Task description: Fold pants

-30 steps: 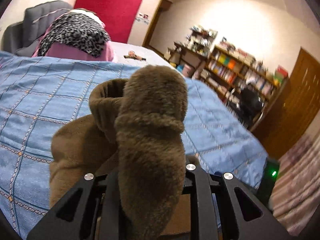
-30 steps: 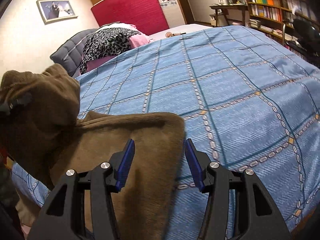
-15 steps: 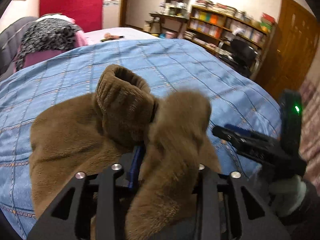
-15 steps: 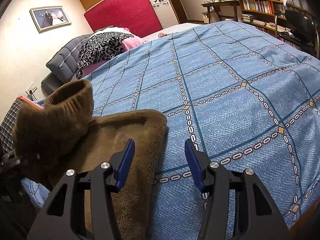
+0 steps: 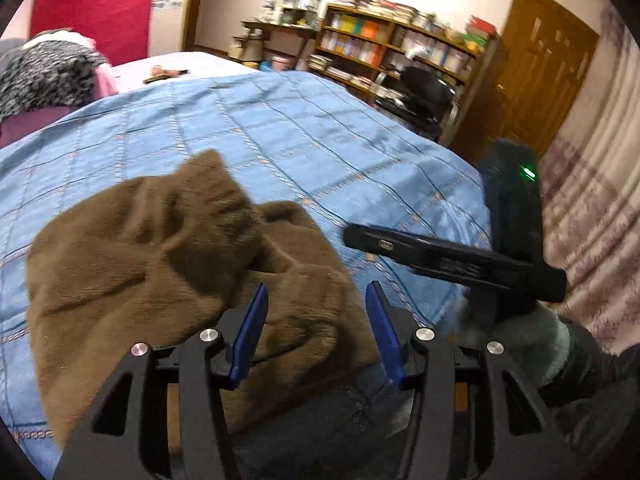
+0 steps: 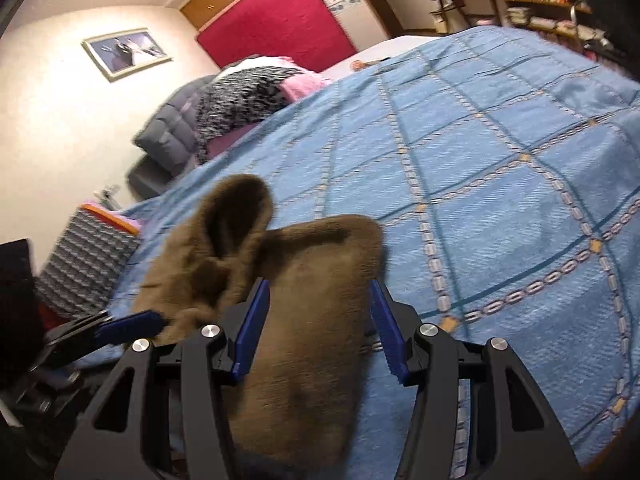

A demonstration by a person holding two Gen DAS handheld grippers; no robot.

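**Fleece pants bunched at the bed's near edge**

The brown, plush pants [image 5: 168, 264] lie in a rumpled heap on the blue quilted bedspread [image 5: 304, 140], one ribbed cuff [image 6: 236, 216] standing up like a tube; the left gripper [image 5: 316, 320] hangs over them with blue pads spread wide, holding nothing; the right gripper [image 6: 320, 320] is likewise wide apart, fleece lying loose between its fingers, unpinched.

Brown pants [image 6: 288, 320] run out of frame at 6 o'clock, their lower part hidden. Bookshelf [image 5: 400, 44] at 1 o'clock is blurred, titles unreadable.
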